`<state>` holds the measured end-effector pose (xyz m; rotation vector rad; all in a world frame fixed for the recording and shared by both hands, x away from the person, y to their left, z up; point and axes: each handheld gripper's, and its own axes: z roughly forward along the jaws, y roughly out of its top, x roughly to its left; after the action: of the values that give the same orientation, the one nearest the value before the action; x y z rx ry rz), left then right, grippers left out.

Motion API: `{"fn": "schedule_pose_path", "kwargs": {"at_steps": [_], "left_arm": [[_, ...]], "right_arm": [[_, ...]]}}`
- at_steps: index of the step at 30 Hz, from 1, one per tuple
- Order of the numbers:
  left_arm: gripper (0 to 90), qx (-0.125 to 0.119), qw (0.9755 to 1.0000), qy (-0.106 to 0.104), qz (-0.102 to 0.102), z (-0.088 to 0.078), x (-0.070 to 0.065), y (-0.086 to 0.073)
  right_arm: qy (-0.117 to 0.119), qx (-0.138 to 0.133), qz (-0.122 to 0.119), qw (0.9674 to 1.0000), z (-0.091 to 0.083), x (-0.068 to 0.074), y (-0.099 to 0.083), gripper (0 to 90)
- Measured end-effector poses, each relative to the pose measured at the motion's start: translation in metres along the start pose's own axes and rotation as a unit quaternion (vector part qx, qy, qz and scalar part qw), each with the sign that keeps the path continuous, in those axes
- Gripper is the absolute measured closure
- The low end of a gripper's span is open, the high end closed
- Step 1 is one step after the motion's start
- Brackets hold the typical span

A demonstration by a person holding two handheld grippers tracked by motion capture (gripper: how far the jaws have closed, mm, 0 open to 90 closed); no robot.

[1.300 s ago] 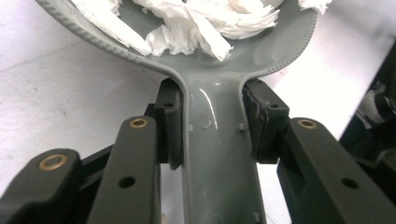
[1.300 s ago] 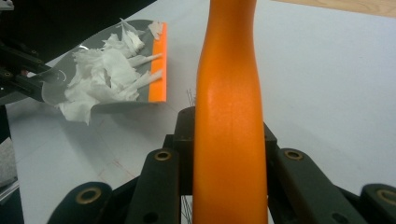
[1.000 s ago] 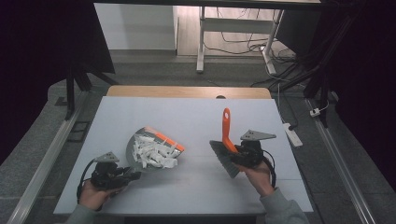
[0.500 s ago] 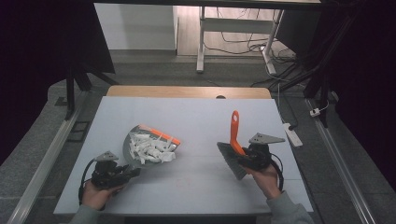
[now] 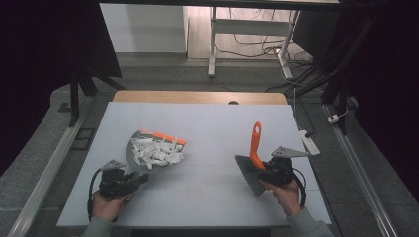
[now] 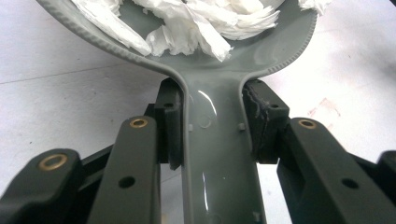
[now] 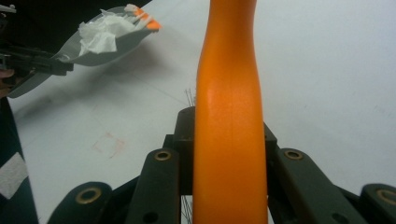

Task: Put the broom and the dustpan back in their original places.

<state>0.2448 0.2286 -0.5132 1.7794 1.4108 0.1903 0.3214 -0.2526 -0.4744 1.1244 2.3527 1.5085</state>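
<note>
High view, dustpan: the grey dustpan point(image 5: 148, 153) sits on the left of the white table point(image 5: 207, 123), full of white paper scraps point(image 5: 158, 152).
High view, brush: the right gripper point(image 5: 269, 170) holds the brush point(image 5: 253, 160), orange handle pointing far.
Left gripper view: the left gripper point(image 6: 212, 130) is squeezed tight on the dustpan's handle; the scraps point(image 6: 196, 23) lie just past it.
Right gripper view: the jaws pinch the orange handle point(image 7: 229, 116); the dustpan point(image 7: 102, 42) is far left.

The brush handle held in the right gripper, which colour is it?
The brush handle is bright orange; the right gripper view shows it best.
</note>
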Motion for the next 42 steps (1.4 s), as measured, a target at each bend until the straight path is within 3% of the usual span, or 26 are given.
{"fn": "schedule_pose_path", "kwargs": {"at_steps": [9,14,21,26,29,37,41,42], "left_arm": [[61.0,0.007,0.9986,0.042,-0.031,0.01,0.002,-0.002],[61.0,0.009,0.9958,0.065,-0.064,0.017,0.007,-0.003],[61.0,0.024,0.9916,0.088,-0.092,0.03,0.008,-0.004],[60.4,0.021,0.9911,0.094,-0.092,0.032,0.006,-0.004],[56.8,0.025,0.9925,0.087,-0.081,0.034,0.004,-0.005],[33.8,0.026,0.993,0.098,-0.06,0.027,0.002,-0.004],[28.7,0.021,0.994,0.1,-0.039,0.018,0.001,-0.005],[28.6,0.019,0.994,0.102,-0.033,0.015,0.001,-0.005]], "right_arm": [[0.002,0.017,0.041,0.999,0.002,-0.01,-0.011,71.6],[0.007,0.036,0.075,0.9965,0.009,-0.024,-0.015,71.5],[-0.016,0.075,0.103,0.9917,0.019,-0.038,-0.015,71.5],[-0.03,0.096,0.131,0.9863,0.023,-0.051,-0.017,71.2],[-0.036,0.105,0.136,0.9844,0.023,-0.057,-0.017,69.0],[-0.077,0.124,0.108,0.9834,0.024,-0.059,-0.016,54.3],[-0.113,0.134,0.091,0.9804,0.023,-0.057,-0.012,47.0],[-0.112,0.134,0.092,0.9804,0.022,-0.059,-0.013,47.1]]}}
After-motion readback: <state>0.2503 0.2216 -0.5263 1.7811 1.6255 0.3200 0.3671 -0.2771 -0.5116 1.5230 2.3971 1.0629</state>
